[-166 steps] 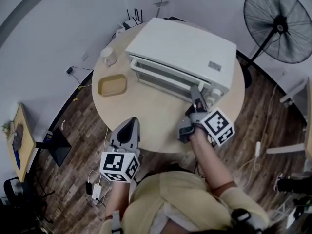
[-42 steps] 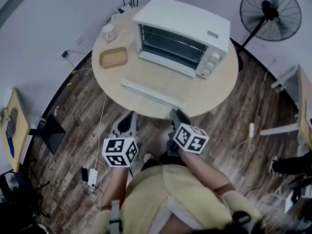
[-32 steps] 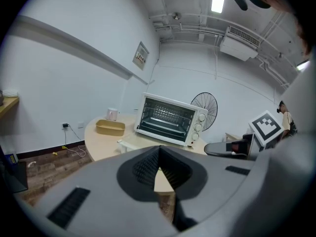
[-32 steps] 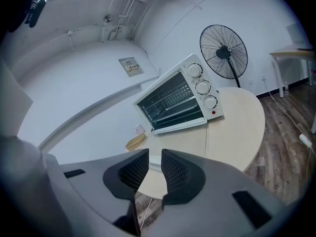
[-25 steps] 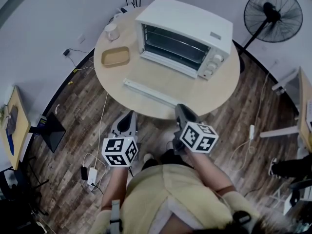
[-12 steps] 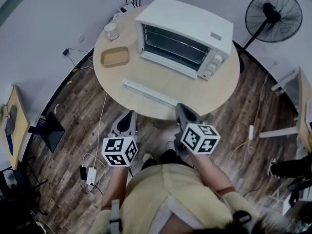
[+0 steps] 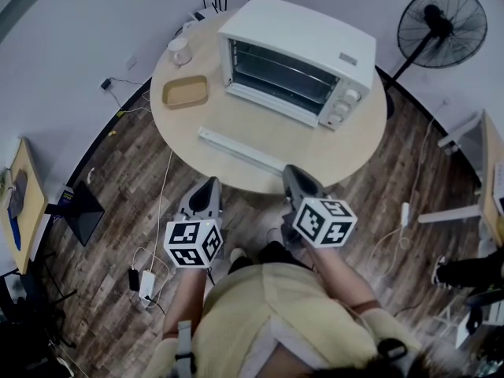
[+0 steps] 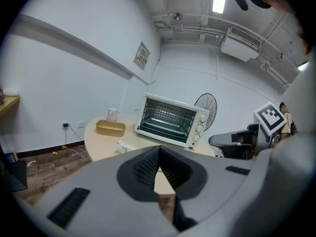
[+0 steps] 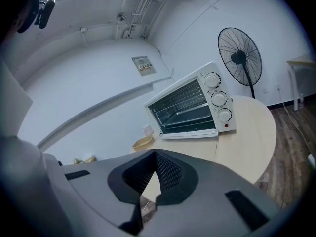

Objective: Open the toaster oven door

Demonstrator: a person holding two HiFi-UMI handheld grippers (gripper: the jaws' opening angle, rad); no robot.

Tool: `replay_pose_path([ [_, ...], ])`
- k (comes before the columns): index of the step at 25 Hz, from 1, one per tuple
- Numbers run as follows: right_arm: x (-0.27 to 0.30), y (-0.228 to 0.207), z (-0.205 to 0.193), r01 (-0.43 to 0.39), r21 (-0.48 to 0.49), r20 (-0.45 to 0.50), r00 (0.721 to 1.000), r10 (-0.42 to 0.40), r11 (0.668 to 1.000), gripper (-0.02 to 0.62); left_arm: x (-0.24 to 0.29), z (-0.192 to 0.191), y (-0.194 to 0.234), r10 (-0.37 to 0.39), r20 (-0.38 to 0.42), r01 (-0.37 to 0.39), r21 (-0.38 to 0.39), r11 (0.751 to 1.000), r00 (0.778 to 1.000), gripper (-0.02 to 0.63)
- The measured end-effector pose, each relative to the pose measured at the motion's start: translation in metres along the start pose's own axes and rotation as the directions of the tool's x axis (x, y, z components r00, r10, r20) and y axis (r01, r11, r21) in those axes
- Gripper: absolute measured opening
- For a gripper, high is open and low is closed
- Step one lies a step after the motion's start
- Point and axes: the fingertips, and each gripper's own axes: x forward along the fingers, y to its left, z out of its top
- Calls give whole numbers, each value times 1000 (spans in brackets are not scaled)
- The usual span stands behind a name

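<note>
A pale round table (image 7: 346, 152) stands on dark plank flooring (image 7: 118, 179) by a white wall. On it, from the left, we see a white cup (image 7: 179, 51), a tan tray (image 7: 185, 92), then the white toaster oven (image 7: 303, 34), its door (image 7: 264, 128) folded down flat toward us, its white handle bar (image 7: 244, 150) near the table's front. A black fan (image 7: 450, 27) stands at far right. Off the near edge, the left gripper (image 7: 208, 187) and right gripper (image 7: 291, 173) both have their fingers pressed together on nothing
</note>
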Motion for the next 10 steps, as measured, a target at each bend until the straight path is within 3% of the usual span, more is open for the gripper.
replay_pose_path([
  [10, 5, 1, 15, -6, -56, 40, 999, 8, 998, 2, 7, 16, 0, -4, 27, 4, 28, 1000, 1000, 2],
])
